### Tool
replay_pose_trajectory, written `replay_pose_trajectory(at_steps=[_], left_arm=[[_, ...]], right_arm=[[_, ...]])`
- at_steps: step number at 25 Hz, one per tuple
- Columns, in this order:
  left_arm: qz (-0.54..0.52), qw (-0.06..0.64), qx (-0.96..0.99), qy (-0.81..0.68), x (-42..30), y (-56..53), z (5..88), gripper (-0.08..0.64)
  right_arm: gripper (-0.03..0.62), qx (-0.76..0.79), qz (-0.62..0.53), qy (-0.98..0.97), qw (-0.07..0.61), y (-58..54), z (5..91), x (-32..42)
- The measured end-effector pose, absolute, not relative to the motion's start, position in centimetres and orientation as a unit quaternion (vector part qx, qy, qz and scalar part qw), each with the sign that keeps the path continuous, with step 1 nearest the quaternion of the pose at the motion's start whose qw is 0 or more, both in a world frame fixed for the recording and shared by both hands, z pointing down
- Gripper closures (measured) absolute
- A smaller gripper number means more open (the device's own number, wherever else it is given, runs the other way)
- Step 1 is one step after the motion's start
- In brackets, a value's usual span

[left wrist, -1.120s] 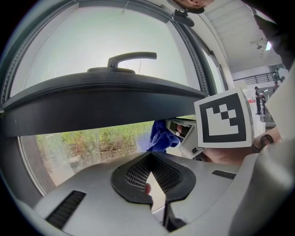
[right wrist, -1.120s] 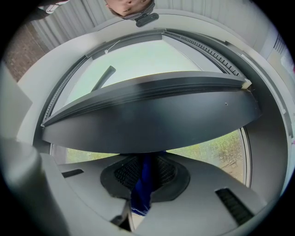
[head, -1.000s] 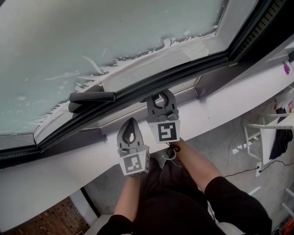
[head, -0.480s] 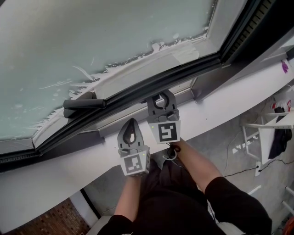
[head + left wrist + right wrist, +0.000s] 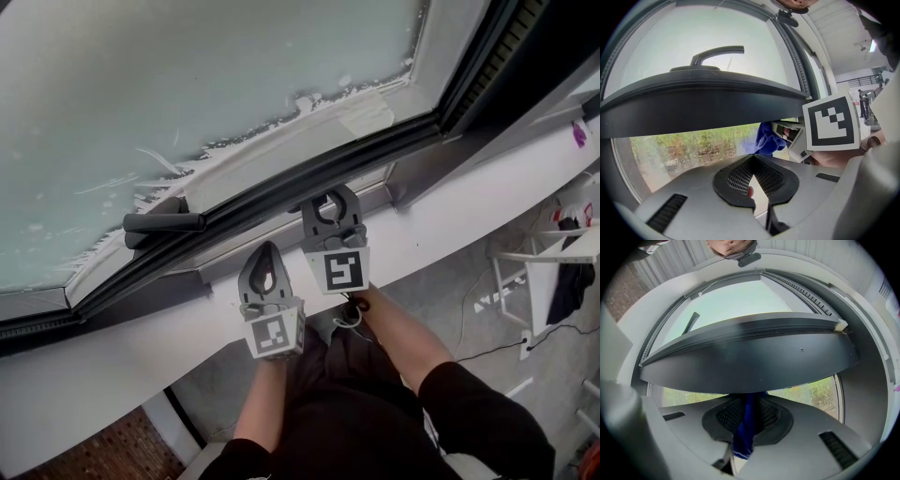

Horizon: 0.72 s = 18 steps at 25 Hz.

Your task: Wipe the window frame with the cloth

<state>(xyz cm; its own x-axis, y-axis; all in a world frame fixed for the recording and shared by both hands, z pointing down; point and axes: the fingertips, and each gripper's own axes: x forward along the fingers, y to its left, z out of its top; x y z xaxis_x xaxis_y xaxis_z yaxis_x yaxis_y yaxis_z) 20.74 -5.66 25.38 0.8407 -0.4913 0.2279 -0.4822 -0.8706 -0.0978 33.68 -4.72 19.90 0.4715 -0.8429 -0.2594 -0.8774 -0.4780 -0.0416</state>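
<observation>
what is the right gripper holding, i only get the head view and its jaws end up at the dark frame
Observer: The right gripper view shows the right gripper shut on a blue cloth, pinched between its pads.
Operator: is the cloth on the frame
Observer: Its far end reaches the lower edge of the dark window frame. I cannot tell whether it presses there.
Operator: and the left one
Observer: In the left gripper view, the left gripper has its tips together with nothing between them.
</observation>
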Motion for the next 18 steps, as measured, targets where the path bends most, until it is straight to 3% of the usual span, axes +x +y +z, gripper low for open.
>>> replay_pose_trajectory(at_steps=[12, 18], left_arm=[[-0.120, 0.006, -0.963, 0.242, 20.0, -5.7, 25.5, 0.555], [-0.136, 0.015, -0.968, 0.212, 19.1, -6.8, 25.7, 0.555]], right_arm=[[0.558, -0.865, 0.098, 0.486, 0.072, -4.6, 20.1, 34.0], [0.558, -0.873, 0.114, 0.474, 0.012, -5.3, 20.4, 34.0]])
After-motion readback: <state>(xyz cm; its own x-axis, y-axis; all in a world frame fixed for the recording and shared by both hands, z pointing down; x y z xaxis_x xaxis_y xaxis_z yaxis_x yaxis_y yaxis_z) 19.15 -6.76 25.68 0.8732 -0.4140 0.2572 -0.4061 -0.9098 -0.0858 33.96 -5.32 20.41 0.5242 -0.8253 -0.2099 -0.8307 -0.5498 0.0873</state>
